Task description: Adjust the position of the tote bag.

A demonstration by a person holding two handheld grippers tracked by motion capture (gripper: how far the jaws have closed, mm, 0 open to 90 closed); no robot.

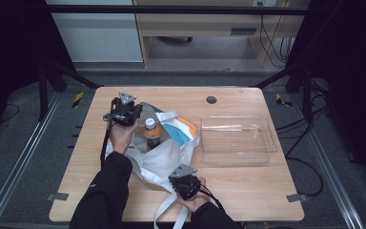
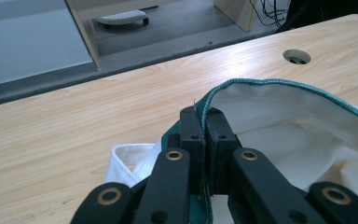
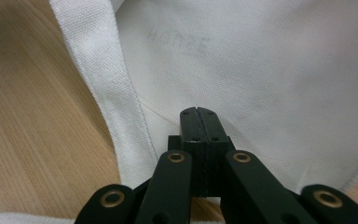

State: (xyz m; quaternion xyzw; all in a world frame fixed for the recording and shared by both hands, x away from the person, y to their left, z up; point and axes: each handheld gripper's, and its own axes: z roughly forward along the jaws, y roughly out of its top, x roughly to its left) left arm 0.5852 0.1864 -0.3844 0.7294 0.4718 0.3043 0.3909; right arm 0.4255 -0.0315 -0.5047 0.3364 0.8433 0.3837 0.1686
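right tongs (image 1: 185,177) closed on white bag (image 1: 159,160) fabric
left tongs (image 2: 204,122) pinch the bag's green-edged rim; a bottle (image 1: 151,133) stands inside, on the bench (image 1: 248,188).

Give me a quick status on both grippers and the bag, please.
Left gripper shut on bag rim. Right gripper shut on bag's near edge. Bottle standing inside. Tray apart, alongside.
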